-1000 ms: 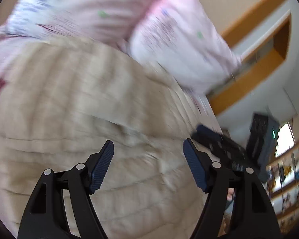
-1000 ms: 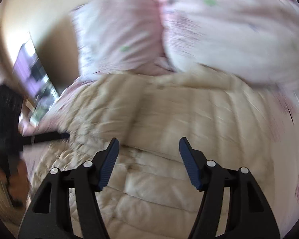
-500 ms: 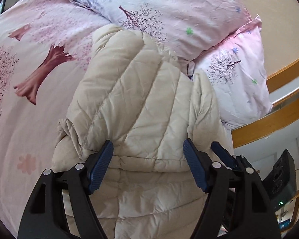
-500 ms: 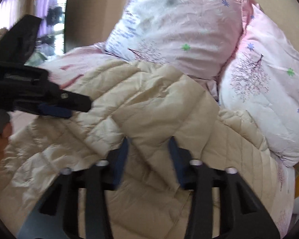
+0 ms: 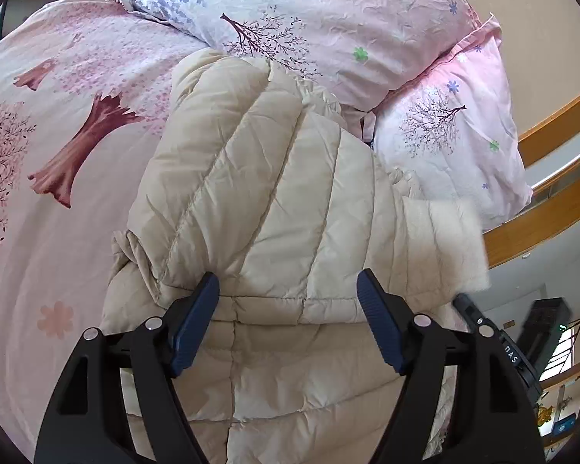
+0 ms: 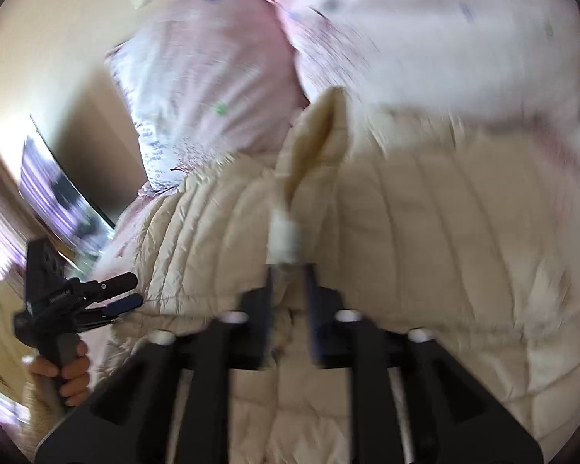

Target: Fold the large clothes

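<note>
Jacket (image 6: 425,232) fold apparently pinched (blurred) by right gripper (image 6: 288,290).

Cream quilted puffer jacket (image 5: 274,208), folded, on pink tree-print bedsheet (image 5: 58,123); left gripper (image 5: 288,321) open, near; floral pillows (image 5: 367,31) far.

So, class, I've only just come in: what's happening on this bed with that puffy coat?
A person is folding a cream quilted jacket on a pink tree-print bed beside two pillows. The left hand-held gripper hovers open over the jacket's folded edge, gripping nothing. The right hand-held gripper has pinched a fold of the jacket; its jaws have just been opening slightly, with fabric between them. That view is blurred.
</note>
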Motion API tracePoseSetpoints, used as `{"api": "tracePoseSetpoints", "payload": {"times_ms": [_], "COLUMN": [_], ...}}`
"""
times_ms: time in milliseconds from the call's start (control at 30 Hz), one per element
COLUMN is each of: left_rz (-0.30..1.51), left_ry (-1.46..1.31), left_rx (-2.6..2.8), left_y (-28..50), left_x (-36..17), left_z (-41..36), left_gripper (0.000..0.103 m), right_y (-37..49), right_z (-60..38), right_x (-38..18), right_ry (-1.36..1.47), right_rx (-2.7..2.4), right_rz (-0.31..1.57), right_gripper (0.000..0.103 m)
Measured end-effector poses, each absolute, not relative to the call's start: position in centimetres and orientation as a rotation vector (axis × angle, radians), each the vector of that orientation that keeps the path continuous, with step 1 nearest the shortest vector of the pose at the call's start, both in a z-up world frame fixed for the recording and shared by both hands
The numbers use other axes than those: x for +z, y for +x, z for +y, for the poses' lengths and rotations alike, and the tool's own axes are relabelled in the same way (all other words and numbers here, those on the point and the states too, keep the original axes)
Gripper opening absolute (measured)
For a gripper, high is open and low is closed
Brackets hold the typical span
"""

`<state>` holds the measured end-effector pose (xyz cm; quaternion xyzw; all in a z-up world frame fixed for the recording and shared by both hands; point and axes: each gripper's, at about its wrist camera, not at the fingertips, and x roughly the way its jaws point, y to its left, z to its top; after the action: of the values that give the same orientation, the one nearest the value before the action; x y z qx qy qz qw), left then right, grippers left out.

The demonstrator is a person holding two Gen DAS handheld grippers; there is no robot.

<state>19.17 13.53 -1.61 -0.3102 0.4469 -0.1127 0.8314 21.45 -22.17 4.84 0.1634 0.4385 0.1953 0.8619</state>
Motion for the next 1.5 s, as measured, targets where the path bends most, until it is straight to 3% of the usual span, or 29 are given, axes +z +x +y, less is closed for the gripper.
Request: {"api": "tracePoseSetpoints", "payload": {"times_ms": [33, 67, 167, 300, 333, 400, 433, 633, 900, 1033, 1100, 1167, 1267, 1500], "left_rz": [0.947, 0.945, 0.932, 0.912, 0.909, 0.904, 0.903, 0.859, 0.827, 0.813, 0.816, 0.825, 0.845, 0.903], "left_ry": [-0.655, -0.65, -0.632, -0.587, -0.578, -0.558, -0.549, -0.457, -0.385, -0.342, -0.326, -0.319, -0.305, -0.349], "left_rx": [-0.239, -0.242, -0.237, -0.232, -0.234, -0.234, -0.233, -0.222, -0.224, -0.203, -0.197, -0.201, -0.214, -0.252], "left_y": [19.1, 19.0, 18.7, 18.3, 18.2, 18.1, 18.0, 16.7, 15.0, 13.1, 11.8, 10.1, 7.4, 1.5], "left_x": [-1.5, -1.4, -1.0, -0.2, -0.1, 0.2, 0.3, 1.4, 2.1, 2.5, 2.5, 2.5, 2.2, 0.0], "left_z": [13.5, 13.4, 13.3, 13.0, 12.9, 12.7, 12.6, 12.2, 12.2, 12.8, 13.4, 14.3, 15.9, 19.0], "left_gripper": [0.075, 0.075, 0.08, 0.081, 0.081, 0.081, 0.081, 0.085, 0.09, 0.092, 0.092, 0.092, 0.091, 0.084], "right_y": [21.9, 22.2, 23.5, 24.6, 24.8, 25.2, 25.4, 23.4, 23.7, 23.6, 22.8, 21.5, 18.7, 9.8], "right_z": [-23.1, -24.0, -26.3, -27.2, -27.2, -27.1, -26.9, -26.2, -26.2, -26.2, -26.5, -27.3, -29.6, -39.2], "right_x": [4.3, 3.8, 2.6, 1.6, 1.3, 0.7, 0.7, 2.6, -0.7, -0.6, 0.3, 1.5, 2.7, 2.6], "right_ry": [0.395, 0.461, 0.637, 0.672, 0.685, 0.689, 0.684, 0.577, 0.562, 0.538, 0.518, 0.496, 0.485, 0.432], "right_rx": [0.413, 0.423, 0.461, 0.386, 0.384, 0.384, 0.39, 0.366, 0.276, 0.293, 0.315, 0.343, 0.405, 0.326], "right_rz": [0.94, 0.958, 0.997, 1.014, 1.021, 1.029, 1.026, 0.926, 1.058, 1.075, 1.062, 1.04, 1.031, 1.058], "right_gripper": [0.052, 0.055, 0.055, 0.055, 0.05, 0.028, 0.011, 0.008, 0.008, 0.015, 0.029, 0.052, 0.062, 0.068]}}
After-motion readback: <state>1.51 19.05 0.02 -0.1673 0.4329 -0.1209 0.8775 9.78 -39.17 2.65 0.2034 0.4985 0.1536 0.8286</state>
